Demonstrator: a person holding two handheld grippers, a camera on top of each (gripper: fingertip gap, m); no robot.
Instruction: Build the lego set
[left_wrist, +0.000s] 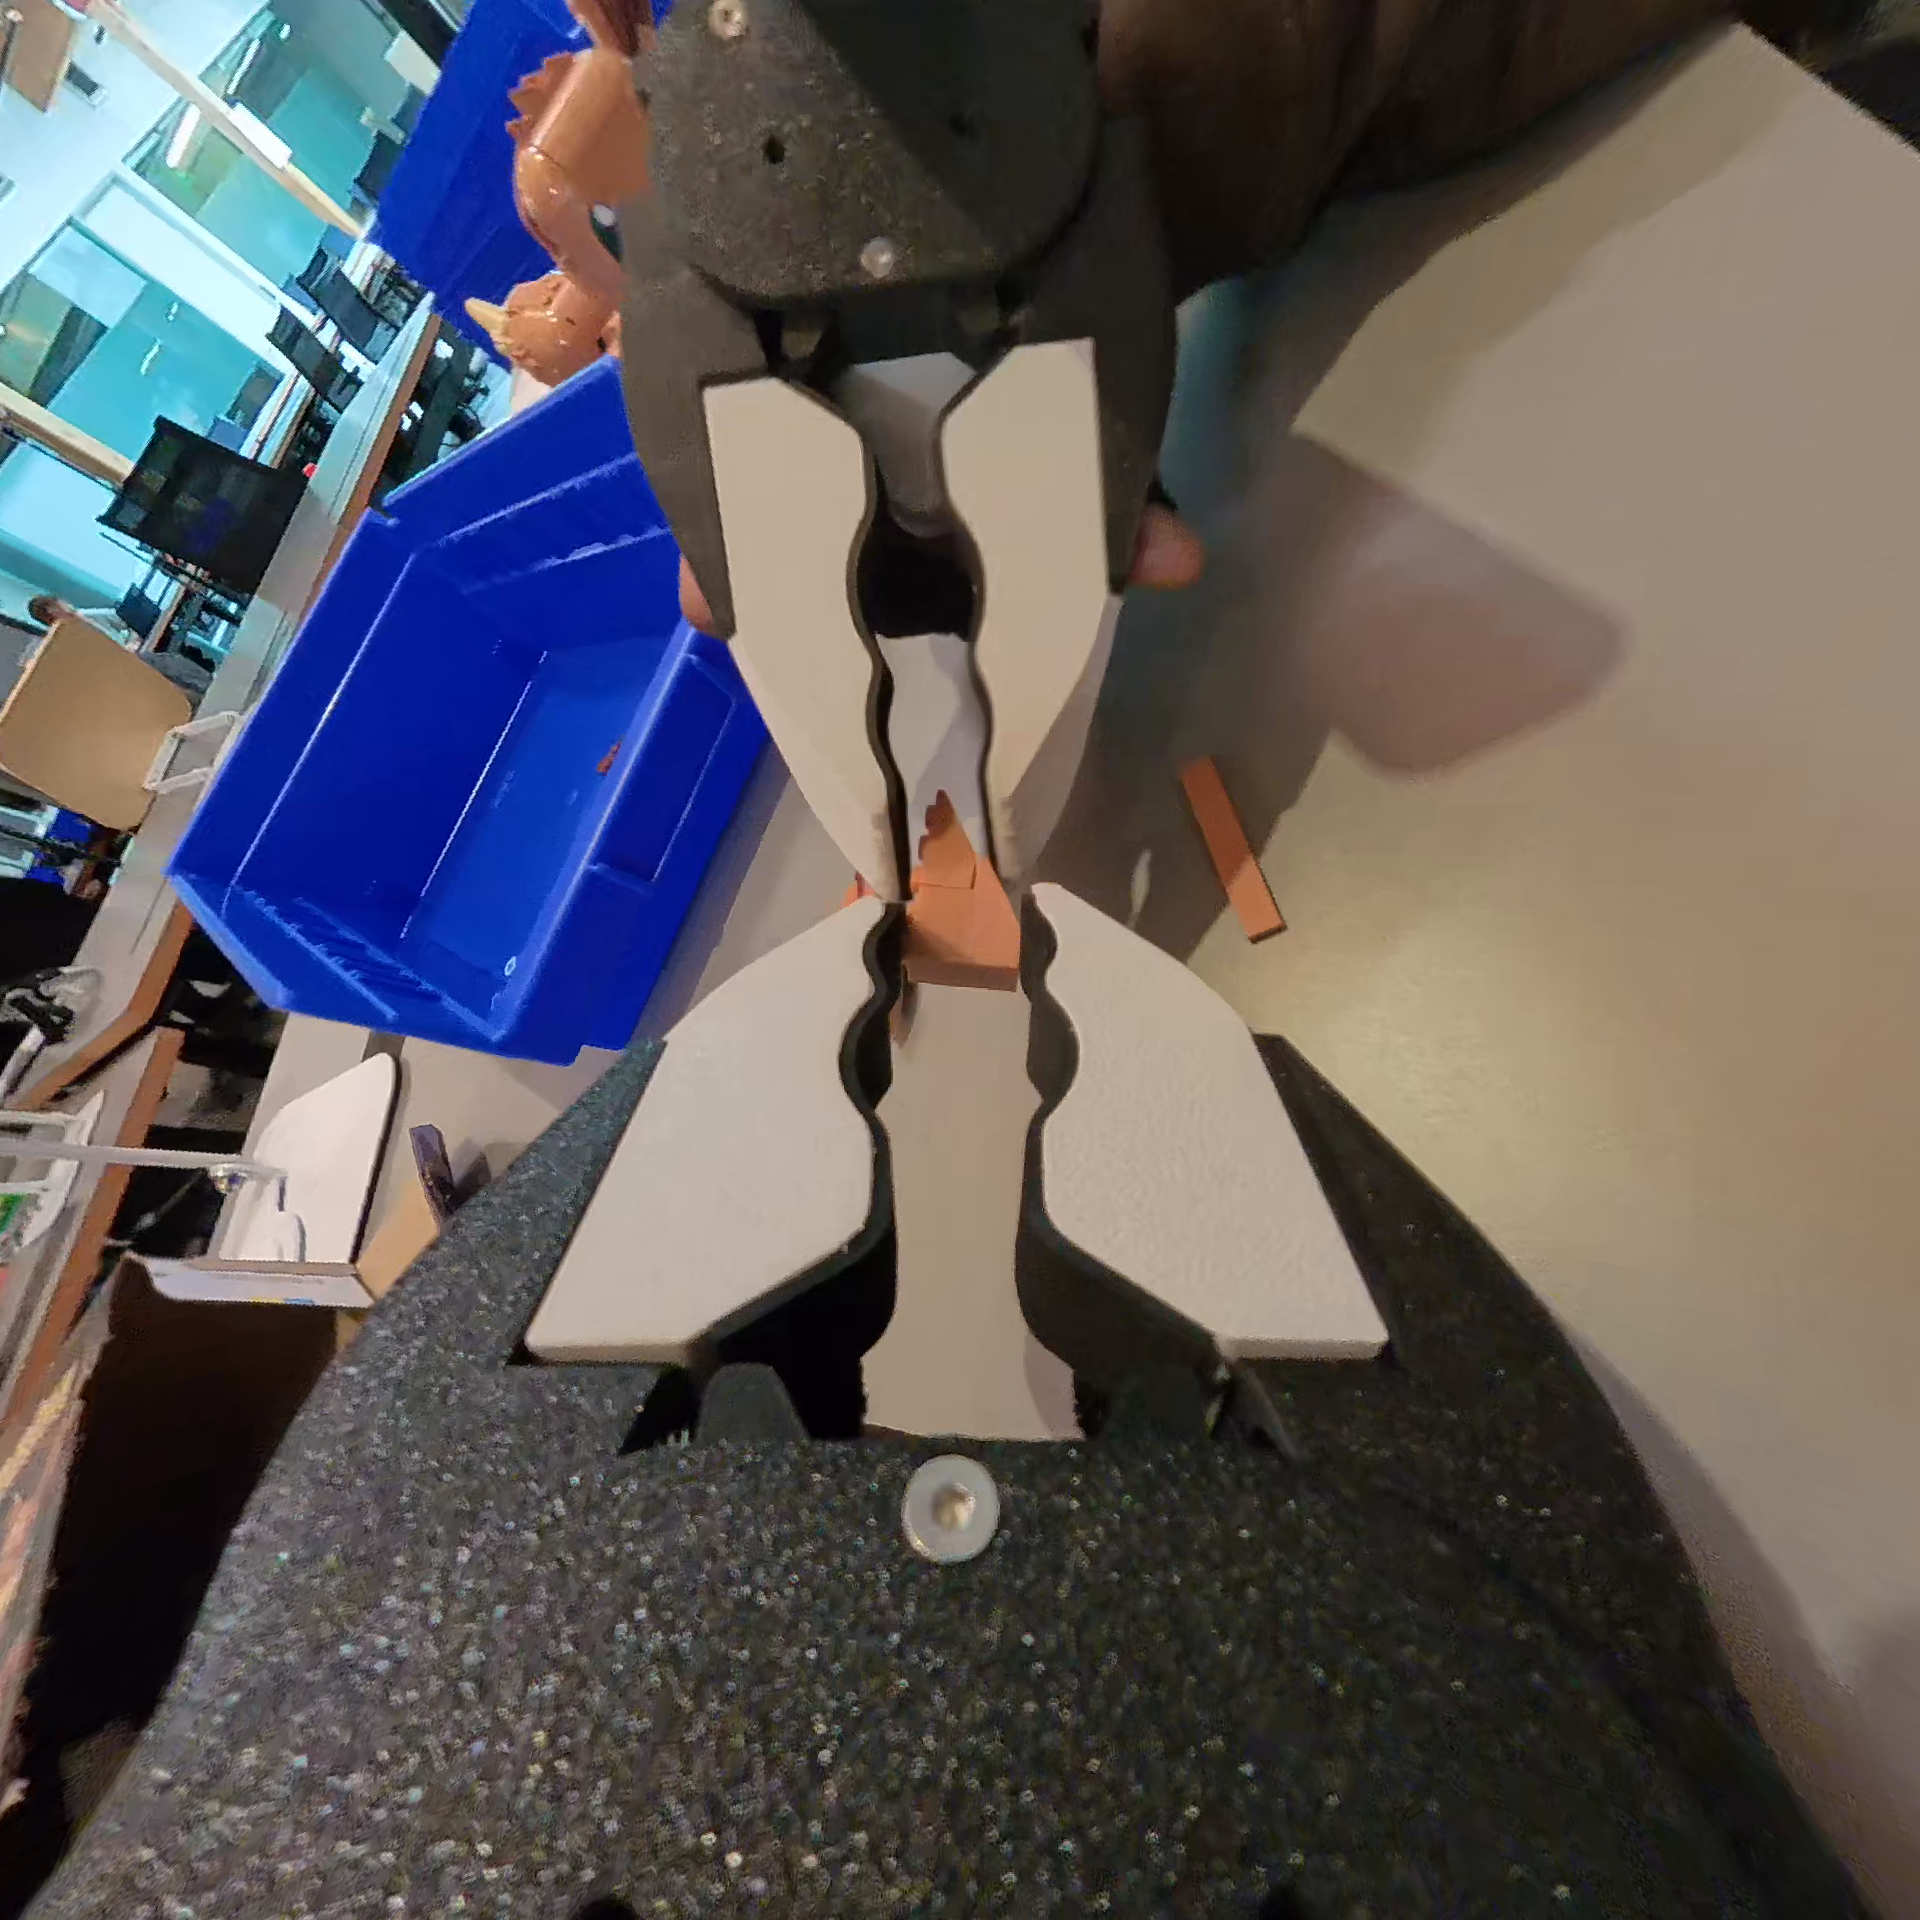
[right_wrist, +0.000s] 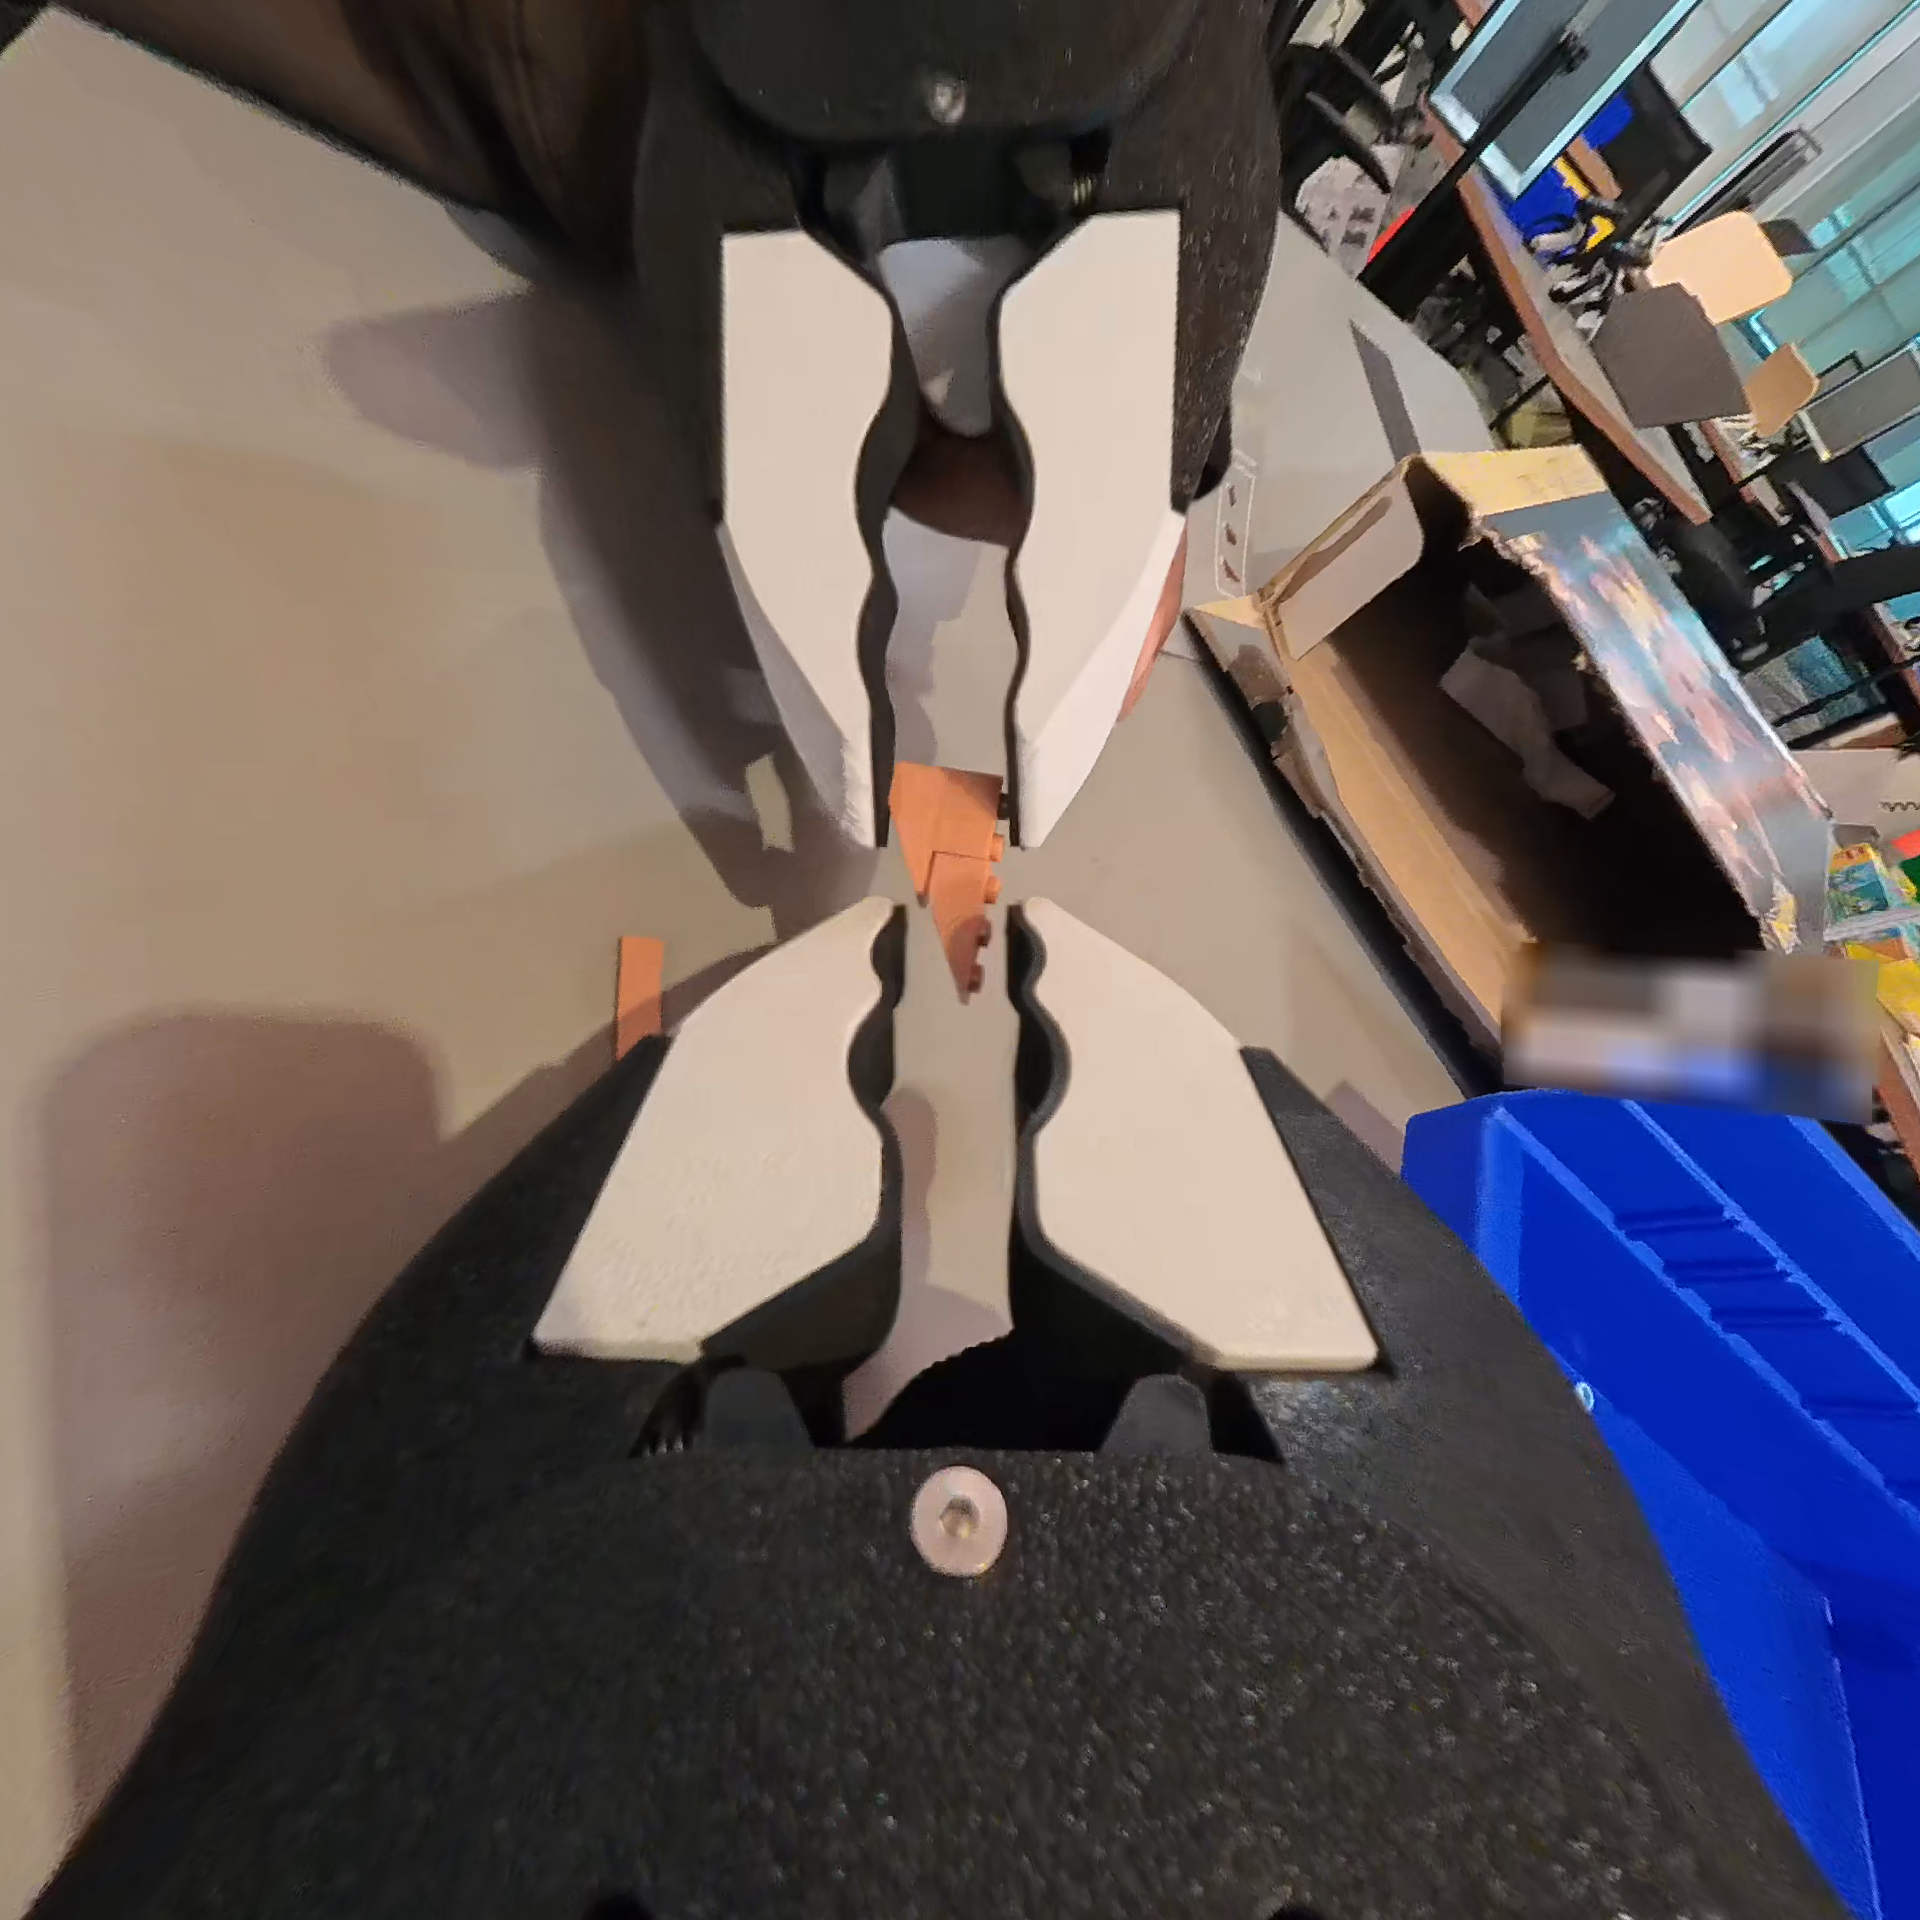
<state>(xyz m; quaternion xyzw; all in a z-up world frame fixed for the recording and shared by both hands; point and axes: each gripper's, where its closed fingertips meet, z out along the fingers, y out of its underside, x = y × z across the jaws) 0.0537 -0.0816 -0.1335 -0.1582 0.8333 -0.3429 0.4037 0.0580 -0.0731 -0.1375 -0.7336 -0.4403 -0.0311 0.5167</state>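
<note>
An orange wedge-shaped piece built of studded bricks (left_wrist: 961, 940) hangs above the grey table (left_wrist: 1662, 1039) between two grippers that face each other tip to tip. My left gripper (left_wrist: 961, 904) is shut on its wide end, with both pads against it; the right wrist view shows this too (right_wrist: 940, 821). My right gripper (right_wrist: 956, 914) is open around the tapered end. The studs lie close to one of its fingers (right_wrist: 1039, 977), and a gap shows on the other side. A hand holds each gripper.
A flat orange strip (left_wrist: 1231, 847) lies on the table beside the grippers, also in the right wrist view (right_wrist: 639, 997). A blue bin (left_wrist: 468, 779) stands at the table's edge with orange-brown figures (left_wrist: 566, 156) behind it. An open cardboard box (right_wrist: 1455, 675) stands beyond. The tips of both grippers are at nearly the same place.
</note>
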